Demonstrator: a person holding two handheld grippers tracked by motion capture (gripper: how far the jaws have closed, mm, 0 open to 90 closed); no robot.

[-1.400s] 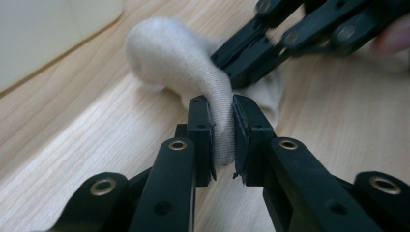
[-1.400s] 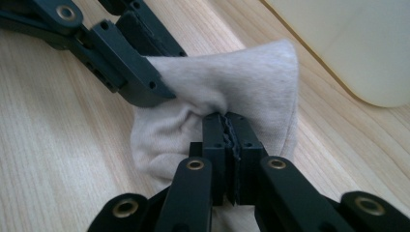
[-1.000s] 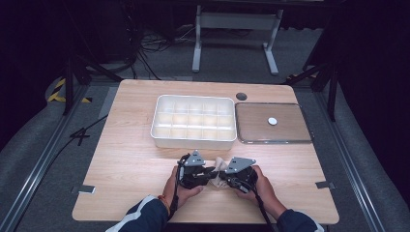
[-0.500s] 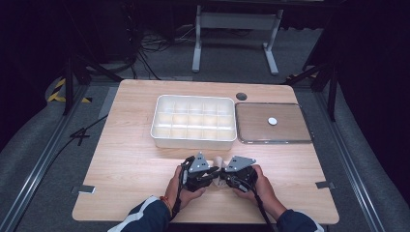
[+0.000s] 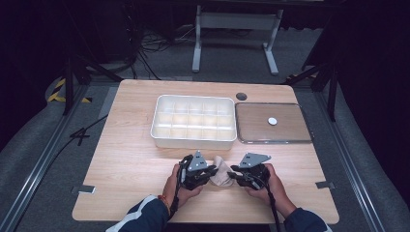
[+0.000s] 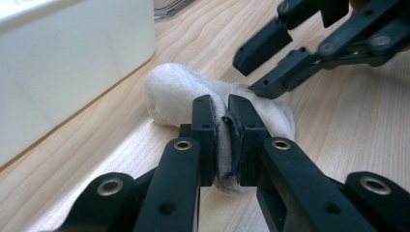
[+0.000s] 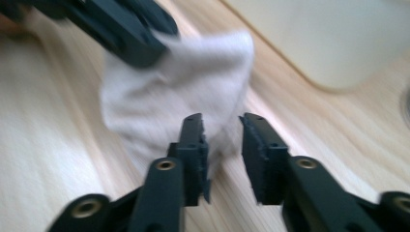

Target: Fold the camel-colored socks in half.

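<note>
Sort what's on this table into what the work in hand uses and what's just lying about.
In use: sock, pinched by the left gripper; right gripper, whose jaws have just been opening beside it.
Lying about: white divided tray, flat lid with a white knob, dark disc.

Both hands low at the near edge of the desk [image 5: 125, 159]. Left gripper [image 5: 209, 175] and right gripper [image 5: 233, 175] face each other, a small white cloth bundle [image 5: 222, 171] between them, left jaws touching it. Right jaws have just been opening, close to the cloth's right side. Beyond them sits a white compartment tray [image 5: 193, 122], just beside its right a shallow metal tray [image 5: 251, 123] with a small white disc [image 5: 272, 121]. Dark round spot [image 5: 241, 96] behind the trays.
</note>
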